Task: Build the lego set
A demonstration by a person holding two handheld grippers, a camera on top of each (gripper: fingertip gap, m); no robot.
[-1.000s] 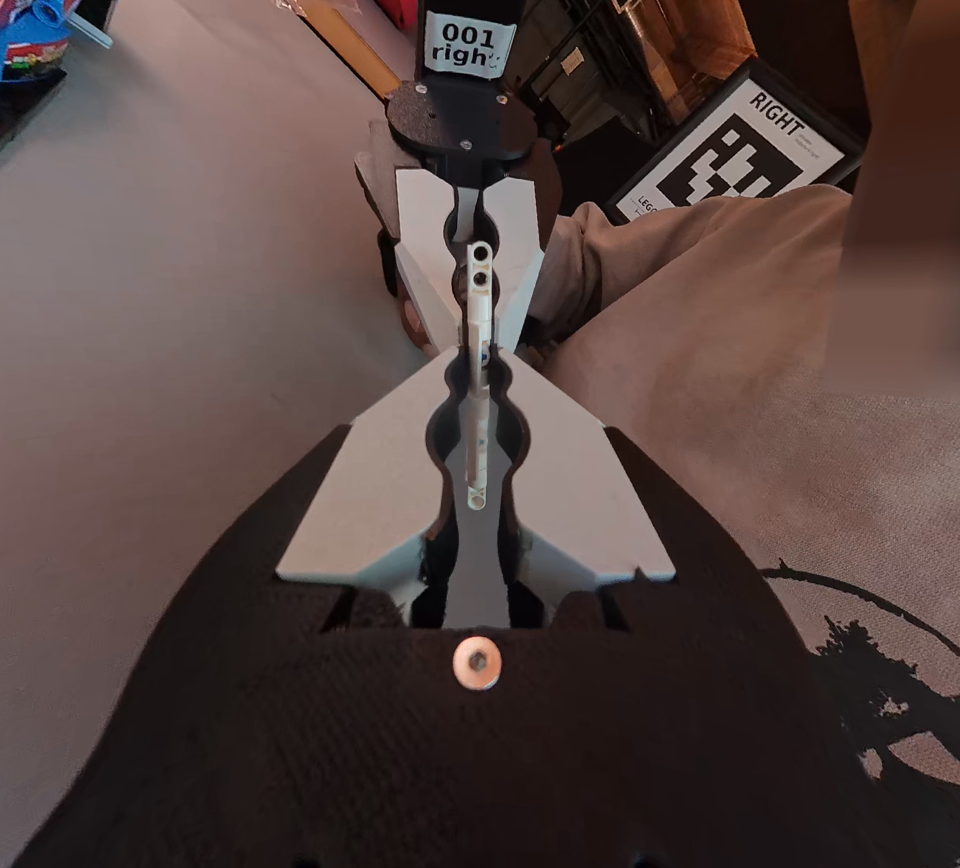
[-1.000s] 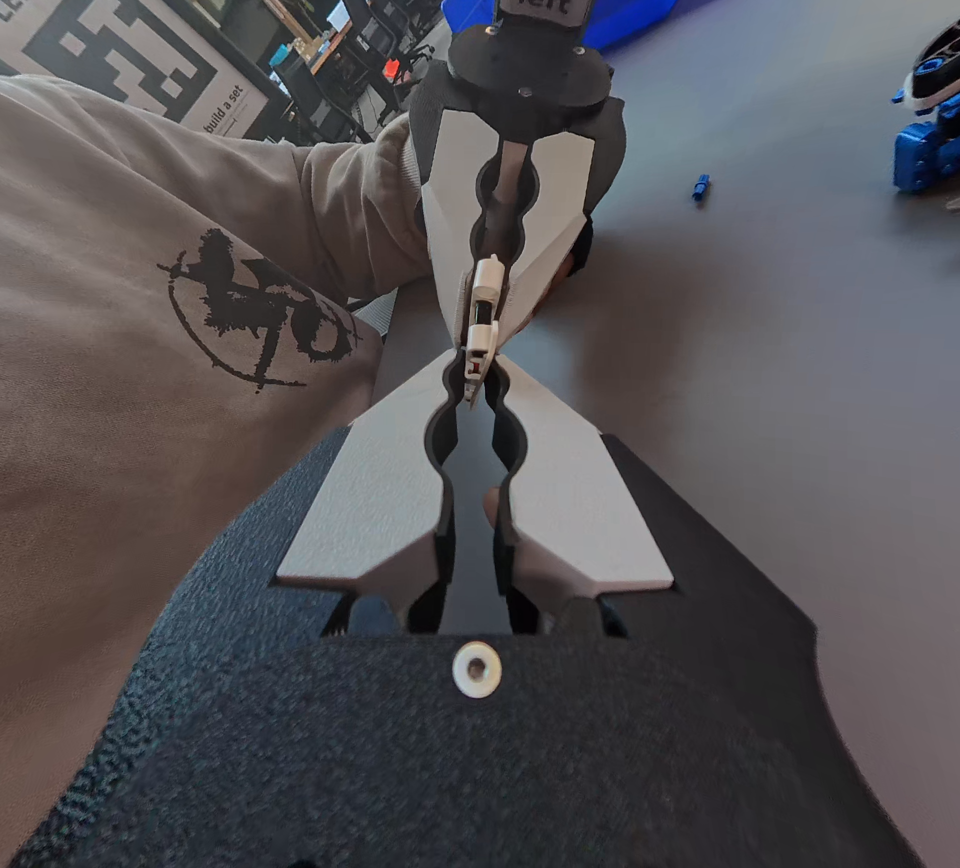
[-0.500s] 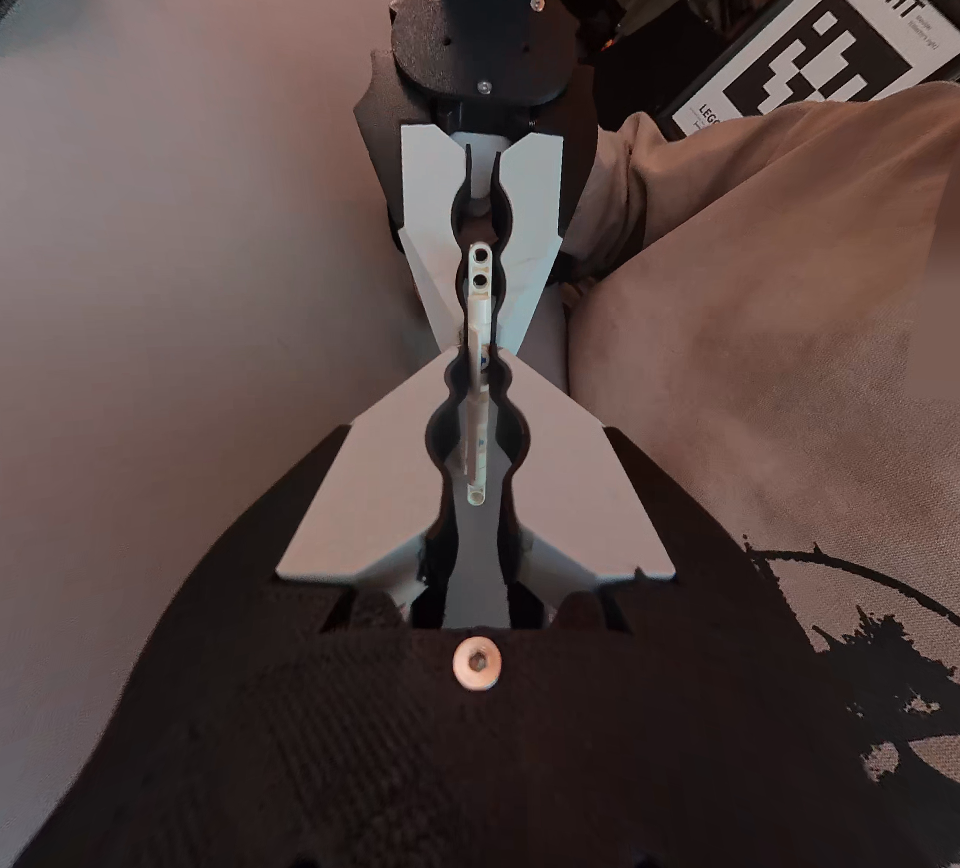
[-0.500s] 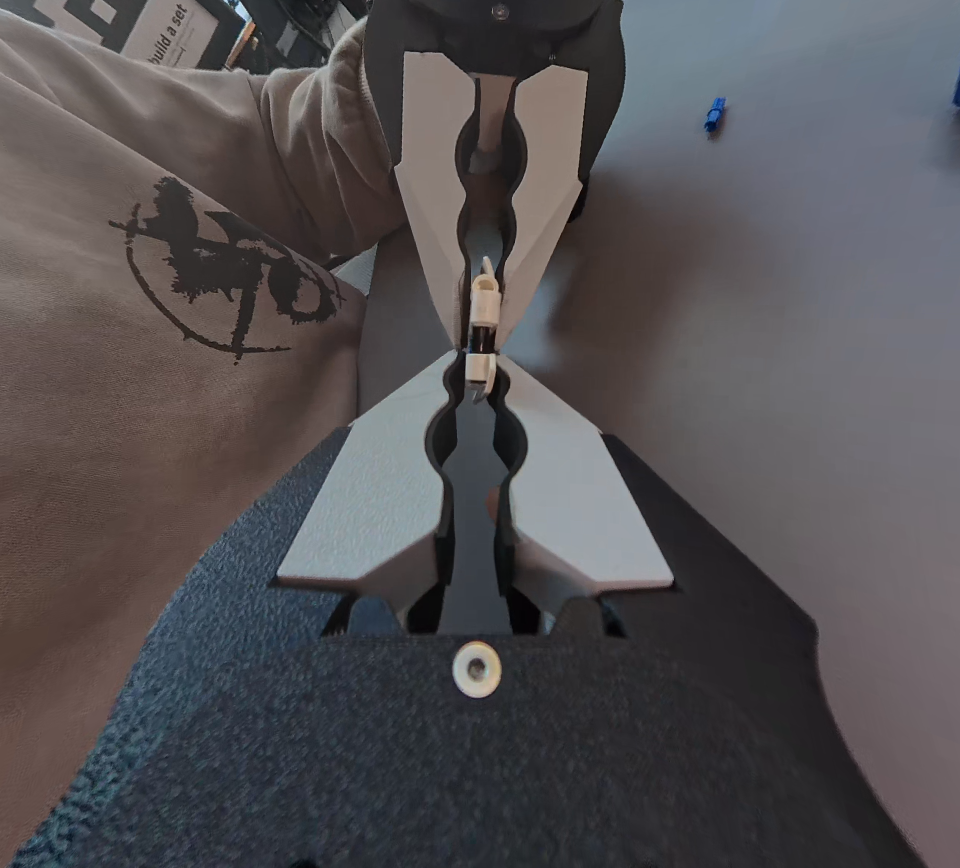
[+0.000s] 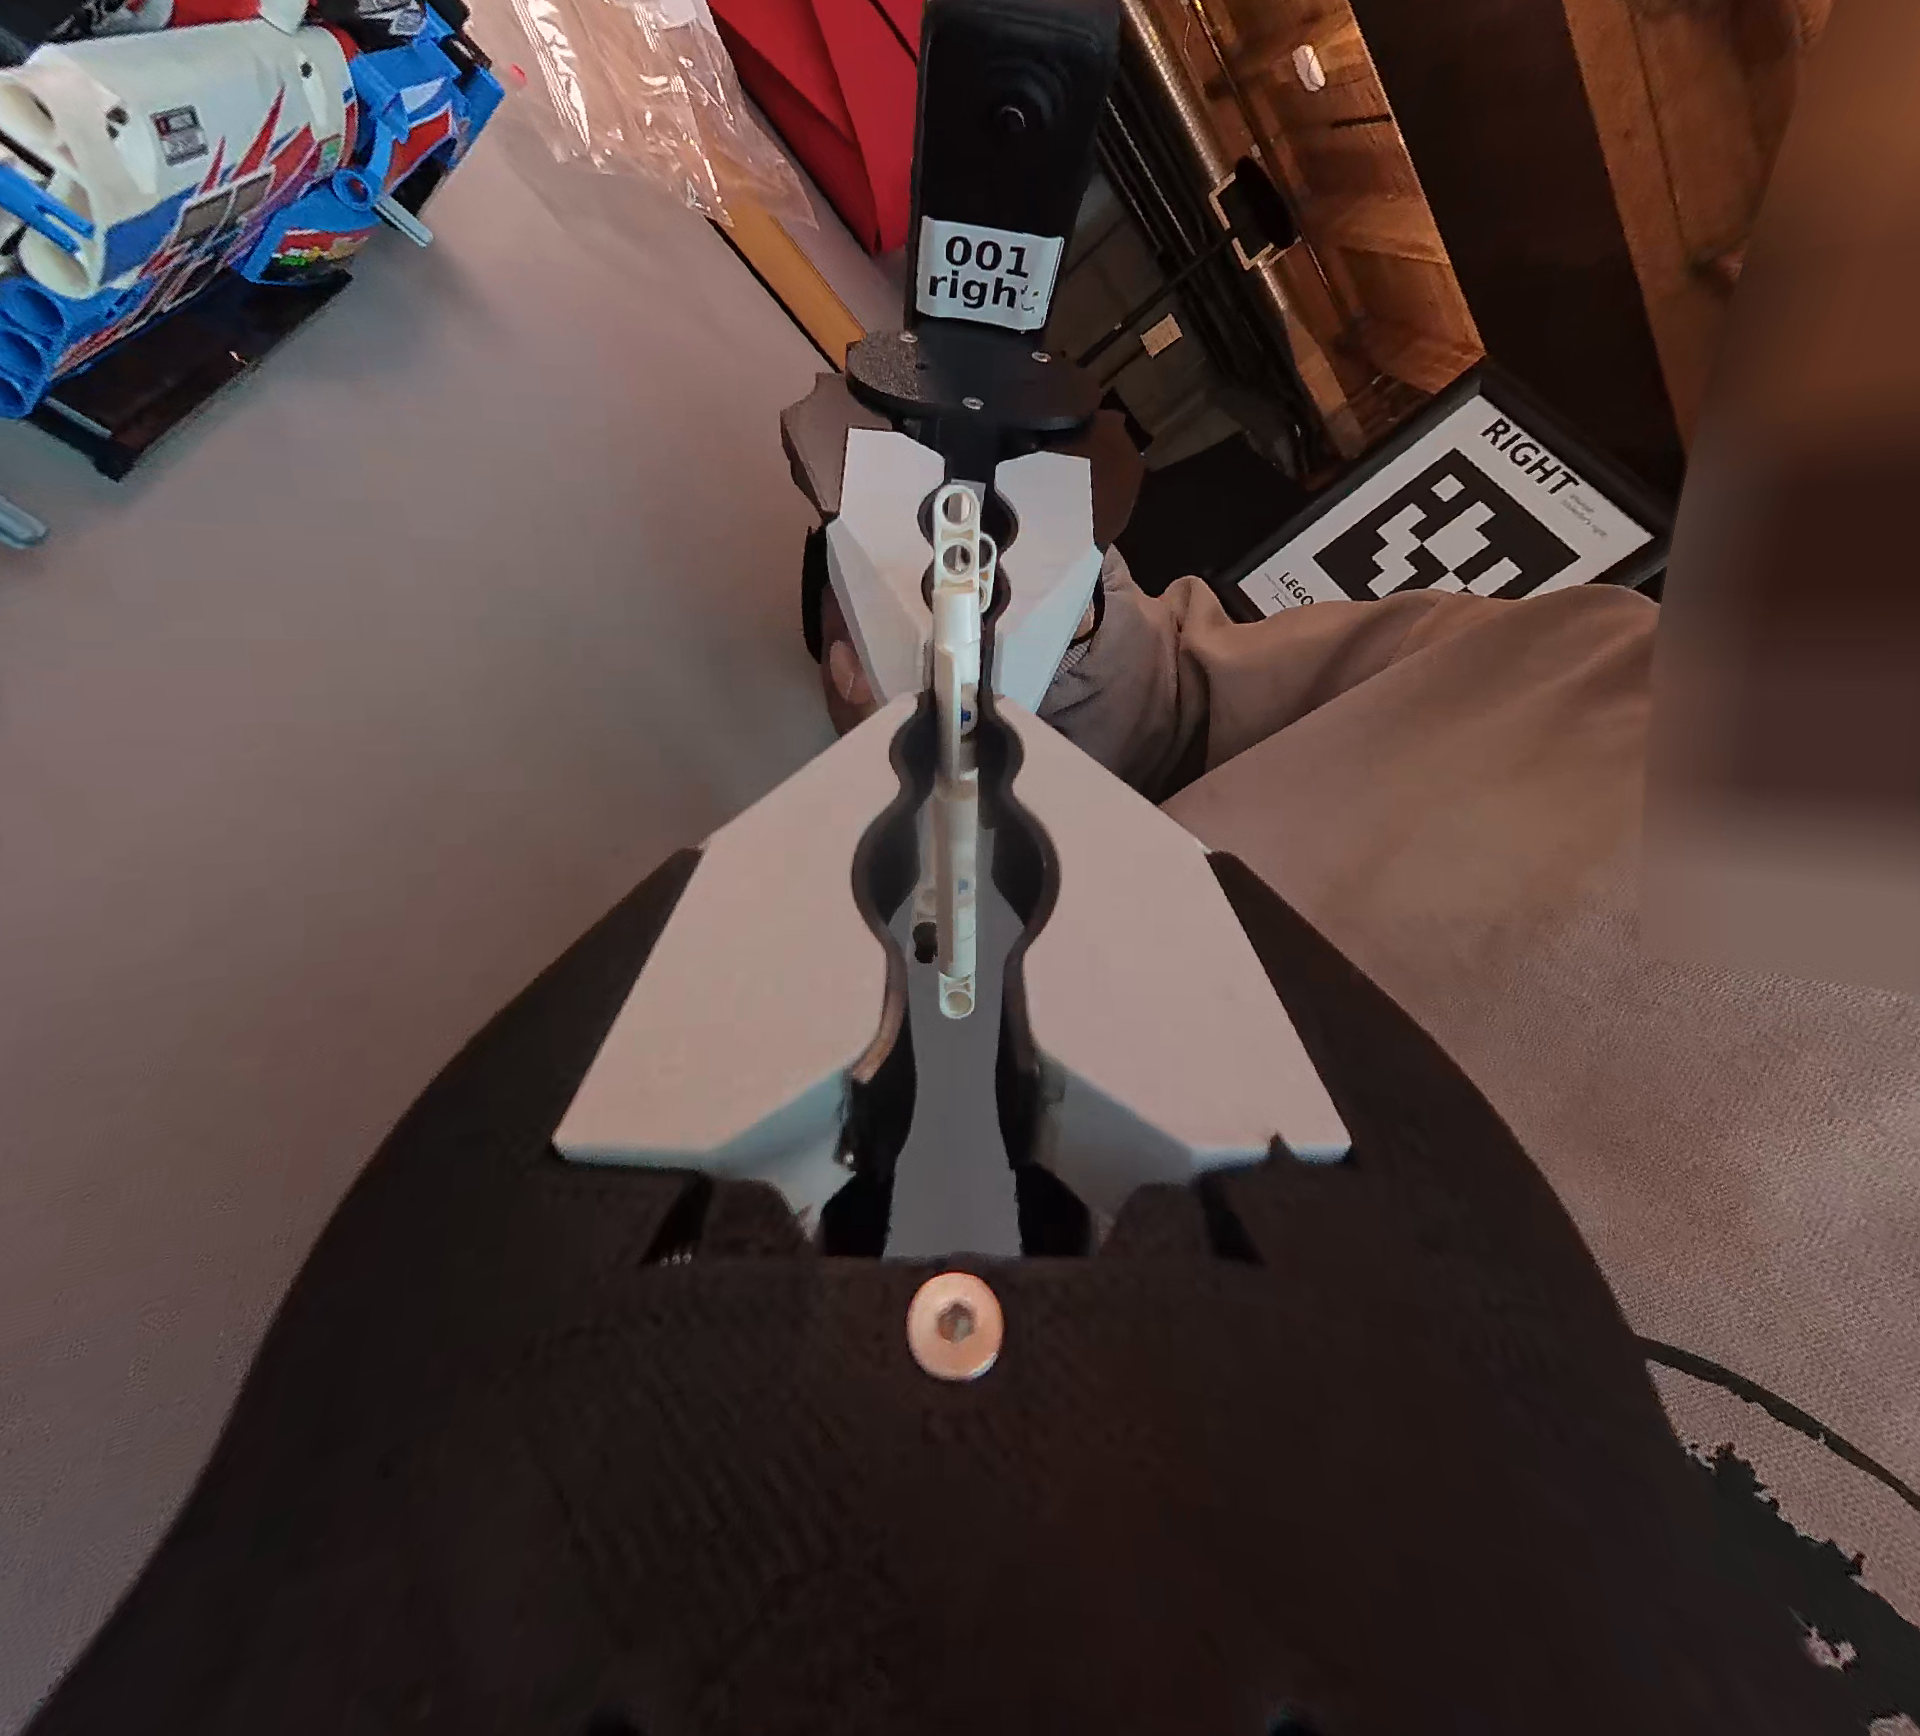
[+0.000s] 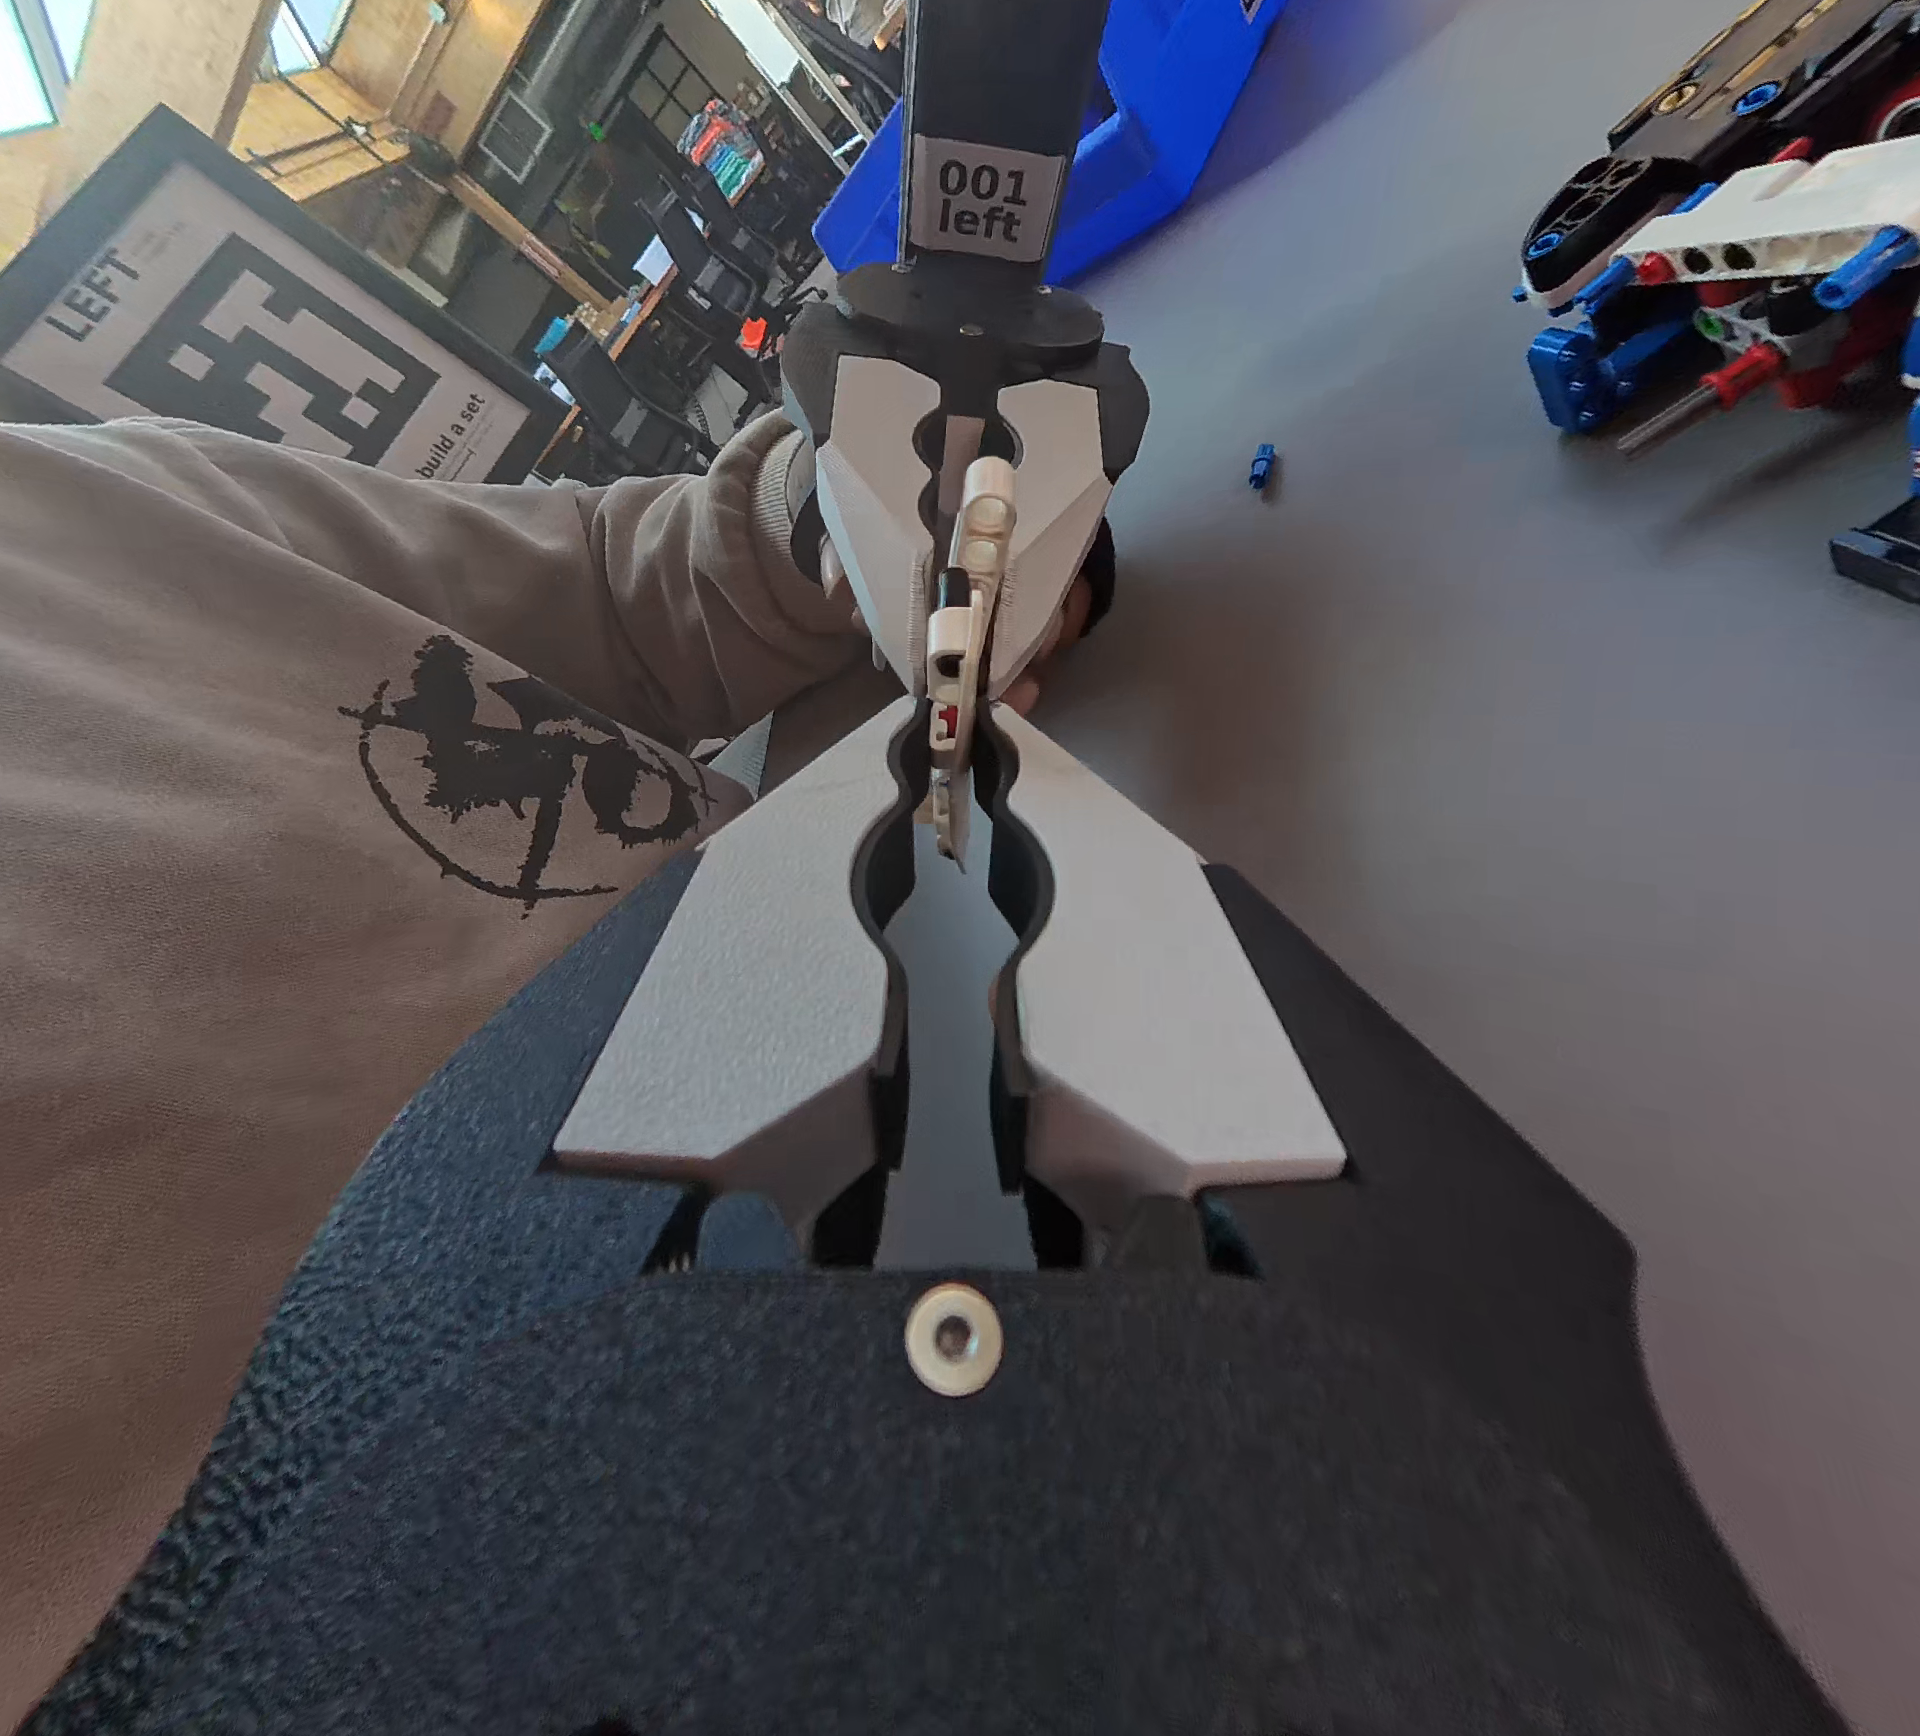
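My left gripper (image 5: 956,707) is shut on a long white lego beam (image 5: 954,855) that runs between its fingers and sticks out past the tips. My right gripper (image 6: 951,722) faces it tip to tip and is shut on a small white piece with a red mark (image 6: 943,730) at the beam's near end. The beam's far holed end (image 6: 982,533) lies between the left gripper's fingers (image 6: 873,543). The right gripper's fingers (image 5: 1049,606) show behind the beam in the left wrist view. Both are held above the grey table (image 5: 364,647).
A partly built blue, white and red lego car (image 5: 208,159) stands on the table, also in the right wrist view (image 6: 1714,284). A small blue pin (image 6: 1262,468) lies loose. A blue bin (image 6: 1195,24), clear plastic bags (image 5: 623,24) and the person's beige sleeve (image 6: 468,564) are nearby. Left and right tips are no more than a few centimetres apart.
Both grippers have tilted and drawn slightly apart while staying tip to tip, so the car and the room come into view. The white beam stays gripped.
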